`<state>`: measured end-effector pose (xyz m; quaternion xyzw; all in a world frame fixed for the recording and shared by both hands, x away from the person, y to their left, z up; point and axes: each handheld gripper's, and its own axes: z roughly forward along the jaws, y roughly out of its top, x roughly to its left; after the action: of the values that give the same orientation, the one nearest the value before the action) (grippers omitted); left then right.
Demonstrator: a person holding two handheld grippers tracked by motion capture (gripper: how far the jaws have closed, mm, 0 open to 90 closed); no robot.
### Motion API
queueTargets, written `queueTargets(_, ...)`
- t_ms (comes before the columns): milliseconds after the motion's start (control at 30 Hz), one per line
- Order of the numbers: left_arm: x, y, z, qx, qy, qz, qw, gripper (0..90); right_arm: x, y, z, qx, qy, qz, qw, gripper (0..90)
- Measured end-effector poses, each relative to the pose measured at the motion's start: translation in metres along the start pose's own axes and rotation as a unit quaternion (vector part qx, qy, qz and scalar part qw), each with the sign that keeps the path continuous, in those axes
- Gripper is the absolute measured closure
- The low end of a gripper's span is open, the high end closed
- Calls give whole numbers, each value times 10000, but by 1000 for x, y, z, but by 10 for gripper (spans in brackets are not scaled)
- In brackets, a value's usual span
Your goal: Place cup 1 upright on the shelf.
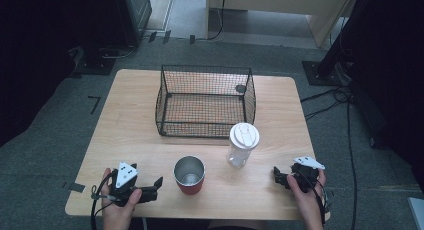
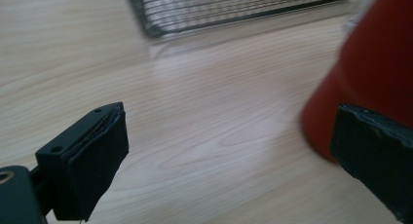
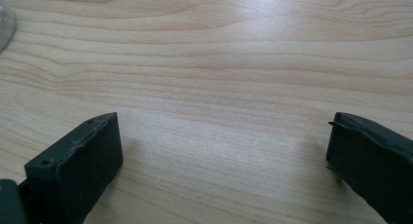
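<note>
Your two hands sit at the near edge of the table [image 1: 125, 120], each holding a black two-jaw gripper with soft, matte padded jaws. Your left gripper [image 1: 159, 182] has its jaws spread wide with nothing between them; its far jaw is just beside the red cup [image 1: 189, 175], which in the left gripper view looms as a smooth red wall at the right [image 2: 375, 63]. Your right gripper [image 1: 276, 174] is likewise spread and holding nothing, resting over bare wood near the clear bottle [image 1: 242, 145]. The cup stands upright near the front middle of the table, red outside, shiny bare metal inside, tapering slightly toward its base. The bottle is transparent plastic, a round upright cylinder with a white lid, and looks empty. Behind both stands a black wire mesh basket [image 1: 205, 132], rectangular and open-topped, with nothing visible in it. The table is pale, smooth wood-grain laminate. Judging the risks: the cup's slick curved side could slide away or tip if your left jaw nudges it before both pads bracket it. The bottle looks light and top-heavy, so a sideways knock could topple it. Squeezing it too hard might buckle its thin wall.
</note>
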<state>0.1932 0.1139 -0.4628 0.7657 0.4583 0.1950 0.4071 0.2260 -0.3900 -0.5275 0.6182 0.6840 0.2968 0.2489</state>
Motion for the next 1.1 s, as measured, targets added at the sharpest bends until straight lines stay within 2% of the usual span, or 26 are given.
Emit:
queueTargets(33,-4,1,-1,-28,-47,41,10000,19,0,0,0,2,7,-12,10000,0)
queueTargets(67,-8,4,-4,-66,-183,66,9998,19,0,0,0,3,6,-10,10000,0)
queueTargets(100,-8,4,-4,-66,-183,66,9998,19,0,0,0,3,6,-10,10000,0)
queueTargets(133,-14,6,-6,-95,-307,78,9995,19,0,0,0,2,7,-12,10000,0)
queueTargets(167,-14,6,-6,-95,-307,78,9995,19,0,0,0,2,7,-12,10000,0)
queueTargets(200,-19,8,-8,-120,-438,108,9989,19,0,0,0,3,6,-11,10000,0)
queueTargets(400,-32,12,-10,-117,-626,264,9976,19,0,0,0,2,7,-12,10000,0)
queueTargets(633,-51,17,-6,-112,-884,456,9950,19,0,0,0,2,6,-10,10000,0)
queueTargets(900,-62,23,2,-100,-986,515,9937,19,0,0,0,2,7,-12,10000,0)
queueTargets(1100,-68,26,10,-35,-967,577,9936,19,0,0,0,3,6,-9,10000,0)
